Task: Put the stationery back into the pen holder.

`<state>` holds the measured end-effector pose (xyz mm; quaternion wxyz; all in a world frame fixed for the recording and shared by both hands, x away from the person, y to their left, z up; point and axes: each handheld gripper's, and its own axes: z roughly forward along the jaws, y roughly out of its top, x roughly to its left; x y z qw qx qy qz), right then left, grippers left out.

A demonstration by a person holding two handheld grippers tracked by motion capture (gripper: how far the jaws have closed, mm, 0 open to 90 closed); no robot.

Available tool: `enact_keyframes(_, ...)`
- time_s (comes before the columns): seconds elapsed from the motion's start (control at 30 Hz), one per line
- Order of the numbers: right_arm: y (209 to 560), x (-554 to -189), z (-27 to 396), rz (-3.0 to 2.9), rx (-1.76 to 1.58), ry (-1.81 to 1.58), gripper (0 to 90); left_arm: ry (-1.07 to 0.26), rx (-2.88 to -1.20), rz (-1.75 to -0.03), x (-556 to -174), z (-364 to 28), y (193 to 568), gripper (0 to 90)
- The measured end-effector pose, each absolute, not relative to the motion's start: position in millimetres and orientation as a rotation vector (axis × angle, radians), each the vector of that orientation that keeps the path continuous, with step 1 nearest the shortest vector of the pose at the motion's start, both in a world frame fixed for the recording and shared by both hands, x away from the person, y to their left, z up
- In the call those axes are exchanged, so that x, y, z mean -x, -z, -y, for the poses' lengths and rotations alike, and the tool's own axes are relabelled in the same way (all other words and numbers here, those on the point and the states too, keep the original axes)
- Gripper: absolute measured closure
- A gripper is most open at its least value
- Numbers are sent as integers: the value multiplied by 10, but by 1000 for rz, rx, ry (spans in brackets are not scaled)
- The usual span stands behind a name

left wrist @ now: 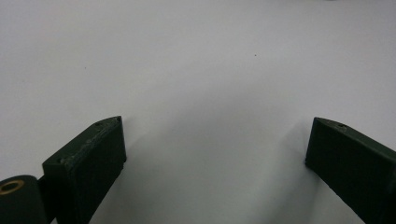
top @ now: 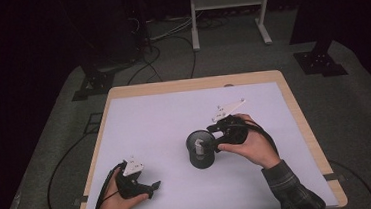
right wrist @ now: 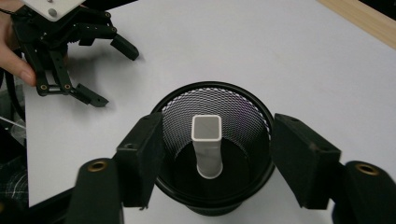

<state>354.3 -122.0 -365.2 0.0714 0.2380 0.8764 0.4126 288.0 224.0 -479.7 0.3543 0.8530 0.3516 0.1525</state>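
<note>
A black mesh cup (top: 201, 154) (right wrist: 183, 109) stands upright near the middle of the white tabletop (top: 149, 117). A white square-mouthed tube (top: 199, 144) (right wrist: 206, 140) stands upright inside it. My right gripper (top: 212, 137) (right wrist: 217, 123) hovers over the cup's right side, jaws open on either side of the tube and not touching it. My left gripper (top: 152, 187) (left wrist: 215, 128) rests at the front left of the table, open with nothing between its jaws; it also appears in the right gripper view (right wrist: 114, 75).
The white sheet covers a wooden table whose edge (top: 299, 115) shows on the right. Behind the table are a white metal stand (top: 229, 11) and cables (top: 145, 62) on the grey floor. Black stand feet (top: 320, 61) flank the far corners.
</note>
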Motion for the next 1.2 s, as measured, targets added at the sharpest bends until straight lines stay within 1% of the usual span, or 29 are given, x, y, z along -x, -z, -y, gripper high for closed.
enact_keyframes(0.03, 3648, -3540, 1237, -2631, -716, -1236, 310, -393, -2205, -909, -2880, -2241, 4797, 39)
enact_keyframes(0.2, 3649, -3515, 1341, -2622, -741, -1232, 277, -393, -2206, -908, -2883, -2241, 4797, 39)
enact_keyframes(0.43, 3695, -3466, 1514, -2584, -778, -1238, 246, -395, -2203, -908, -2880, -2240, 4799, 39)
enact_keyframes(0.8, 3813, -3346, 1797, -2543, -818, -1204, 233, -398, -2203, -906, -2881, -2241, 4799, 39)
enact_keyframes(1.2, 4067, -3229, 2104, -2489, -926, -1192, 209, -399, -2203, -905, -2881, -2241, 4800, 39)
